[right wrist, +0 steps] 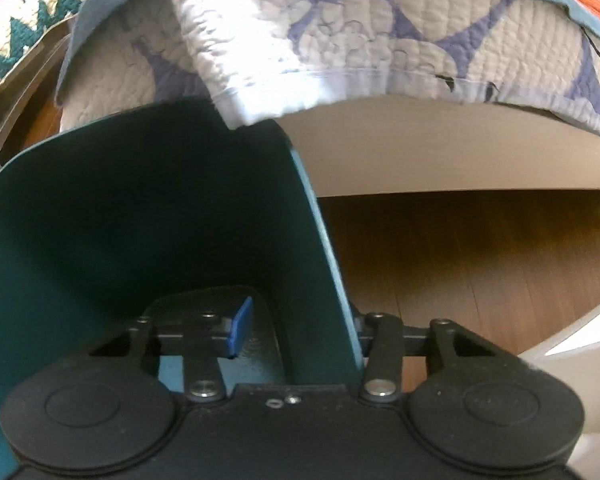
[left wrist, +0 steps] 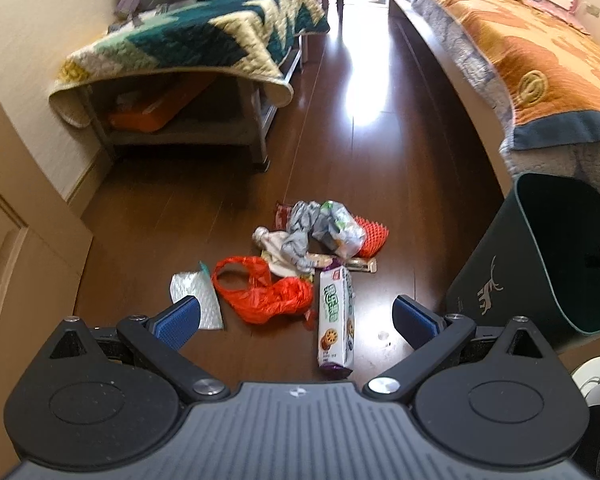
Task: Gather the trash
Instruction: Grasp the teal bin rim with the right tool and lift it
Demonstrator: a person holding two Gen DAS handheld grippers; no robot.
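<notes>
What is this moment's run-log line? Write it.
left tongs: open, over orange plastic bag | right tongs: astride green bin wall, inner pad not touching | biscuit packet: on floor

From my left view, the dark green bin [left wrist: 540, 264] is my landmark. Inside it, a dark label shows pale letters that look like "DAS", too small for me to be sure. On its outer wall there is a pale deer emblem with tiny lettering beside it that I cannot read. Left of the bin, on the floor, a biscuit packet [left wrist: 336, 316] carries big green Chinese characters under a red logo, too blurred for me to make out. In my right view I find nothing legible.
</notes>
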